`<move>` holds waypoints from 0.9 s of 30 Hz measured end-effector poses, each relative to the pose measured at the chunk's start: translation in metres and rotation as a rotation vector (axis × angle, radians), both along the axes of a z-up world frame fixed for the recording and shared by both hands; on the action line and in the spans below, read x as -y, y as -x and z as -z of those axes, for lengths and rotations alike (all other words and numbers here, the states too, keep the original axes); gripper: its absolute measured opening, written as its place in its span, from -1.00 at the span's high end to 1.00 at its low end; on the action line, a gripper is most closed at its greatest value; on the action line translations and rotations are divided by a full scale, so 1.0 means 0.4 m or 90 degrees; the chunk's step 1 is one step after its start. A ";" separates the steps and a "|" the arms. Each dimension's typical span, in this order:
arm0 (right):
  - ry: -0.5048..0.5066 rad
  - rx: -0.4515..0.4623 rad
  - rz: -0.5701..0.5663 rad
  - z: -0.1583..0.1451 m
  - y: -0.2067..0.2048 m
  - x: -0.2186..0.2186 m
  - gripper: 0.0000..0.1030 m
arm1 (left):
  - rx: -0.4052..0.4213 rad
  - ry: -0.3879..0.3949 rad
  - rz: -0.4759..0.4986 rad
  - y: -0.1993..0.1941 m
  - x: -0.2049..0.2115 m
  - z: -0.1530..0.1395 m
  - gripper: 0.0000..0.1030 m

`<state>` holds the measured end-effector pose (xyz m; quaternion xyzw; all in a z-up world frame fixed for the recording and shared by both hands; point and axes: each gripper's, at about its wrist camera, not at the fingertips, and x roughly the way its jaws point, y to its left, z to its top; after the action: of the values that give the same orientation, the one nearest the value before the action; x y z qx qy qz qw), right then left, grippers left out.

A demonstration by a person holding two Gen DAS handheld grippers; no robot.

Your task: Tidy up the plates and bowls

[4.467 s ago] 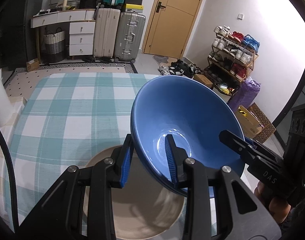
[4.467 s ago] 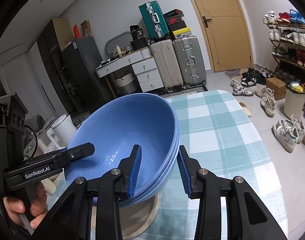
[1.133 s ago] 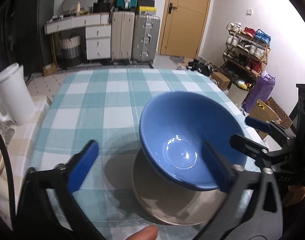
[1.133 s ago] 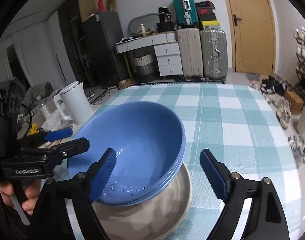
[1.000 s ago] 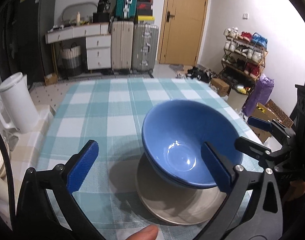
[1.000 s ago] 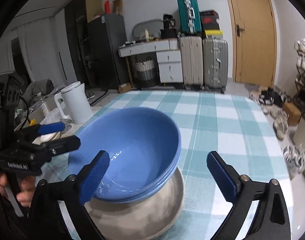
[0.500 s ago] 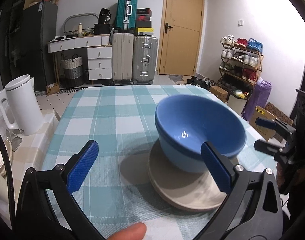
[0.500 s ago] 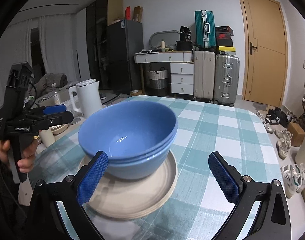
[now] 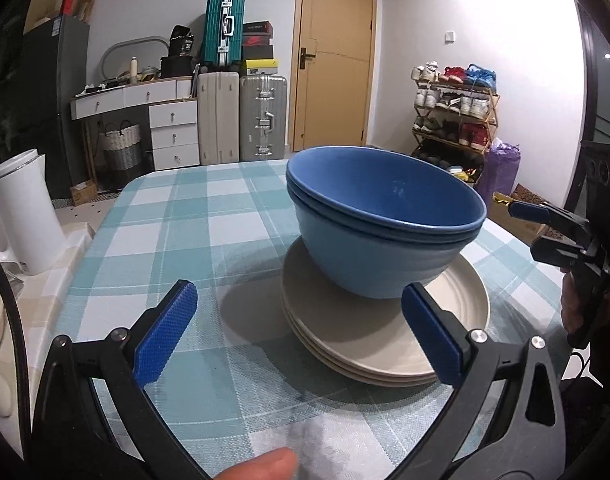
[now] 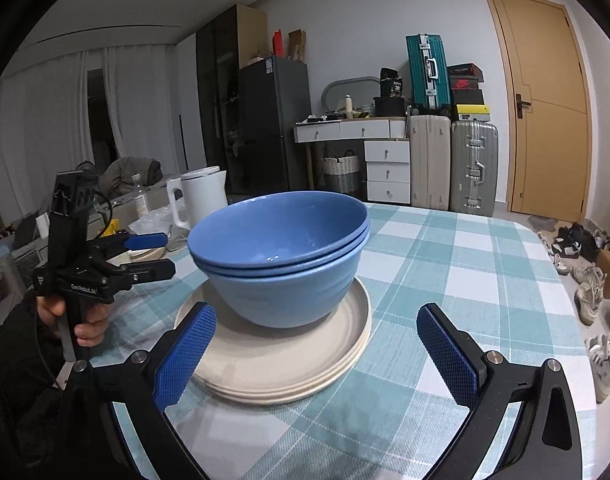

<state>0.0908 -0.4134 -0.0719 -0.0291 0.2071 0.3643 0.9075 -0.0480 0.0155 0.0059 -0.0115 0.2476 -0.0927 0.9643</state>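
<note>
From the left wrist view, the left gripper [image 9: 301, 328] has its fingers [image 9: 165, 334] spread wide and holds nothing. Ahead of it, nested blue bowls [image 9: 385, 228] sit upright on a stack of cream plates [image 9: 369, 336], which rests on the desk [image 9: 185, 224] under a teal checked cloth. The bowls lie toward the far side of the top plate, not centred. The right gripper [image 9: 545, 232] shows at the right edge, apart from the stack. A white kettle [image 9: 23, 212] stands on a side surface to the left, well clear of the stack.

From the right wrist view, the right gripper [image 10: 317, 352] is likewise wide open and empty, with the stack just beyond its fingers [image 10: 185, 350]. The rims of the blue bowls [image 10: 281, 256] show stepped edges, so at least two are nested; the exact count cannot be told. The cream plates [image 10: 281, 364] appear to be three. The left gripper [image 10: 145, 254] is held off to the left, fingers parted, touching nothing.

Bowls and plates look hard and smooth, probably stiff and somewhat slippery; whether they are ceramic or plastic cannot be told, so they are best treated as breakable. The nested bowls would likely be heavy for one pinch. The best hold seems to be across the rim wall, one finger inside and one outside, on opposite sides with both grippers. The plates offer only their thin edges.
</note>
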 end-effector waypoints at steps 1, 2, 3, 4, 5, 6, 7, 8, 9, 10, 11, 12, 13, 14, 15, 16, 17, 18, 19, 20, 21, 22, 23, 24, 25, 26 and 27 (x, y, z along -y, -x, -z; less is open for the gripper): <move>0.000 0.004 -0.004 0.002 0.005 0.001 -0.99 | 0.006 0.001 0.005 0.002 0.001 0.002 -0.98; -0.003 0.007 -0.007 0.002 0.008 0.002 -0.99 | 0.012 0.000 0.008 0.006 0.003 0.004 -0.98; -0.005 0.009 -0.009 0.004 0.011 0.003 -0.99 | 0.013 0.001 0.011 0.003 0.002 0.004 -0.98; -0.006 0.009 -0.010 0.007 0.012 0.003 -0.99 | 0.014 0.005 0.014 -0.002 -0.002 0.003 -0.98; -0.002 0.009 -0.006 0.010 0.012 0.002 -0.99 | 0.016 0.008 0.017 -0.002 -0.003 0.003 -0.98; -0.004 0.010 -0.004 0.009 0.011 0.002 -0.99 | 0.018 0.011 0.018 -0.001 -0.005 0.002 -0.98; -0.007 0.013 -0.006 0.008 0.013 0.004 -0.99 | 0.019 0.015 0.018 -0.002 -0.008 0.003 -0.98; -0.009 0.015 -0.007 0.007 0.014 0.005 -0.99 | 0.019 0.019 0.019 -0.005 -0.011 0.001 -0.98; -0.010 0.017 -0.007 0.008 0.012 0.006 -0.99 | 0.019 0.021 0.019 -0.004 -0.012 0.000 -0.98; -0.012 0.019 -0.008 0.008 0.015 0.007 -0.99 | 0.018 0.022 0.017 -0.006 -0.014 0.000 -0.98; -0.014 0.023 -0.010 0.007 0.018 0.008 -0.99 | 0.016 0.023 0.016 -0.009 -0.016 0.000 -0.98; -0.015 0.027 -0.011 0.007 0.020 0.009 -0.99 | 0.014 0.023 0.016 -0.011 -0.016 0.001 -0.98; -0.017 0.030 -0.012 0.006 0.022 0.011 -0.99 | 0.014 0.023 0.015 -0.012 -0.016 0.002 -0.98; -0.018 0.032 -0.013 0.006 0.025 0.012 -0.99 | 0.015 0.023 0.014 -0.013 -0.018 0.002 -0.98; -0.020 0.036 -0.011 0.005 0.028 0.014 -0.99 | 0.016 0.023 0.015 -0.013 -0.019 0.002 -0.98; -0.021 0.039 -0.010 0.005 0.030 0.015 -0.99 | 0.018 0.024 0.017 -0.010 -0.018 0.001 -0.98; -0.021 0.041 -0.013 0.005 0.031 0.014 -0.99 | 0.020 0.023 0.018 -0.010 -0.017 0.001 -0.98; -0.020 0.042 -0.013 0.006 0.033 0.014 -0.99 | 0.021 0.023 0.018 -0.009 -0.018 0.001 -0.98; -0.019 0.044 -0.012 0.006 0.035 0.012 -0.99 | 0.023 0.023 0.020 -0.008 -0.019 0.001 -0.98; -0.017 0.045 -0.014 0.005 0.036 0.010 -0.99 | 0.025 0.023 0.023 -0.008 -0.018 0.001 -0.98; -0.016 0.047 -0.015 0.004 0.038 0.009 -0.99 | 0.026 0.022 0.024 -0.003 -0.016 0.000 -0.98; -0.014 0.049 -0.015 0.004 0.039 0.007 -0.99 | 0.027 0.020 0.024 -0.003 -0.016 0.000 -0.98; -0.013 0.051 -0.015 0.004 0.040 0.006 -0.99 | 0.028 0.019 0.025 -0.003 -0.014 0.000 -0.98; -0.013 0.052 -0.016 0.004 0.041 0.006 -0.99 | 0.028 0.017 0.026 -0.003 -0.013 0.000 -0.98; -0.013 0.053 -0.017 0.004 0.042 0.006 -0.99 | 0.028 0.016 0.026 -0.004 -0.012 0.001 -0.98; -0.012 0.054 -0.016 0.004 0.041 0.006 -0.99 | 0.028 0.017 0.026 -0.003 -0.012 0.001 -0.98; -0.012 0.054 -0.016 0.005 0.041 0.006 -0.99 | 0.028 0.017 0.027 -0.003 -0.011 0.001 -0.98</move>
<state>0.0742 -0.4158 -0.0738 -0.0385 0.1649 0.3760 0.9110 -0.0467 0.0200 0.0055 -0.0169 0.2254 -0.1162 0.9672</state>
